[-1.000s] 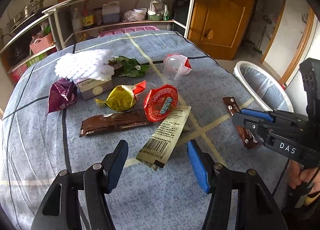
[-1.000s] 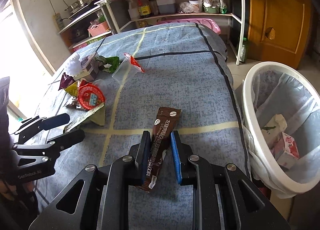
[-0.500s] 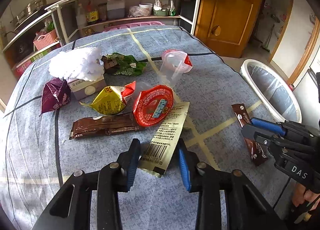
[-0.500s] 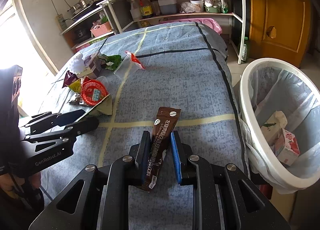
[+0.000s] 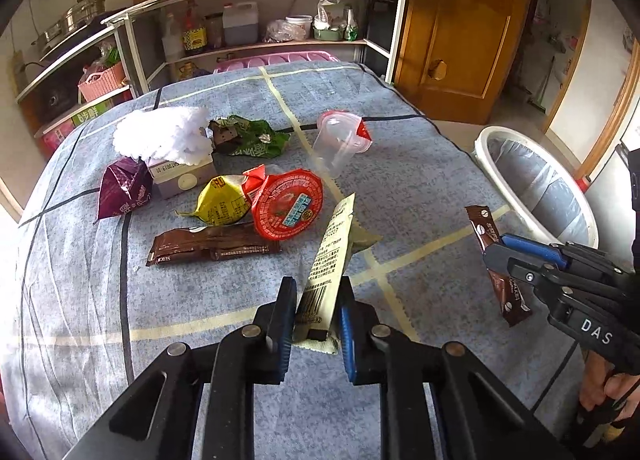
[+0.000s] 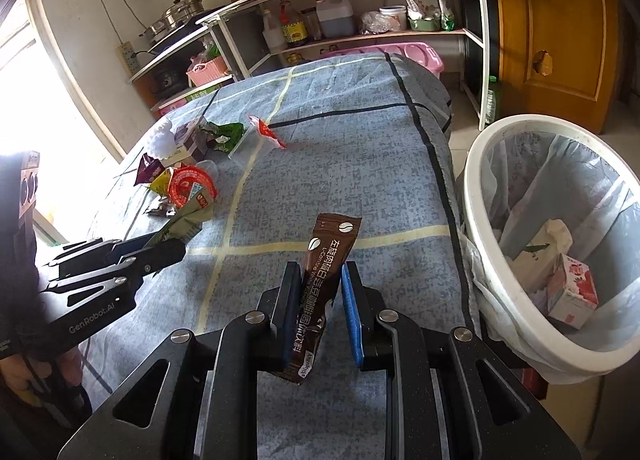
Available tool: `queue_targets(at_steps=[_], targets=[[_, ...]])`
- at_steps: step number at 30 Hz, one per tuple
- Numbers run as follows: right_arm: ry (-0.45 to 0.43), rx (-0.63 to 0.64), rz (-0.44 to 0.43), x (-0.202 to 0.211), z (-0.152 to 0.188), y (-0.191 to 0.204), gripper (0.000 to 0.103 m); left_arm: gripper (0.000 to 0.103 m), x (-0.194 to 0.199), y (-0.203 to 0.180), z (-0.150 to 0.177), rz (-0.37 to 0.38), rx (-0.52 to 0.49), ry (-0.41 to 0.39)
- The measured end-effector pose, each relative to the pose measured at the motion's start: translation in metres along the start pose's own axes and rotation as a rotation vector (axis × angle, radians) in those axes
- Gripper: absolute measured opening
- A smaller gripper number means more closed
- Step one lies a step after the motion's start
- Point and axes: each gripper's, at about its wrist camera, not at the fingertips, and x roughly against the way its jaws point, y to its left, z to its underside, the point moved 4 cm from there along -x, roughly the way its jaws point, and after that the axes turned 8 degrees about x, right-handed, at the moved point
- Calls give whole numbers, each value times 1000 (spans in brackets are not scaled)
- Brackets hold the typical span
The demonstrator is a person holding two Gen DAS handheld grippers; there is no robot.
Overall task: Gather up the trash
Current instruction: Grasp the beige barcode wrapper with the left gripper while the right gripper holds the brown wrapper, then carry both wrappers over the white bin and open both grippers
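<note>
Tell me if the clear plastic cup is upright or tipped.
Tipped. The clear plastic cup lies on its side on the tablecloth, red lid flap hanging off its rim.

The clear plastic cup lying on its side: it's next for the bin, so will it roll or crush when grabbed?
The clear plastic cup lies on its side, so a nudge may roll it in an arc. Its thin, see-through wall suggests it is light and may buckle when squeezed. The red lid flap may dangle.

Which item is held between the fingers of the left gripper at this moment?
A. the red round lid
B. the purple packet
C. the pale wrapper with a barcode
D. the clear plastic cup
C. In the left wrist view, the left gripper is shut on the pale wrapper with a barcode, whose far end lifts off the blue tablecloth.
</note>
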Motion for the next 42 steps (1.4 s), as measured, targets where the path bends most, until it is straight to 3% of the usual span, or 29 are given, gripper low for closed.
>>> queue_targets(at_steps=[10,20,27,42], targets=[[-94,-28,20,44,-13,-21,22,20,35,-50,-16,123,-22,-82],[-135,-86,147,81,-17,-85,22,20,19,-124,-43,202,-111,-78],[-114,-153,231,94,-8,-145,22,20,-10,-176,-55,286,-143,-18],[-5,-198,258,69,8,-205,23,21,-70,-239,-55,297,-173,92]])
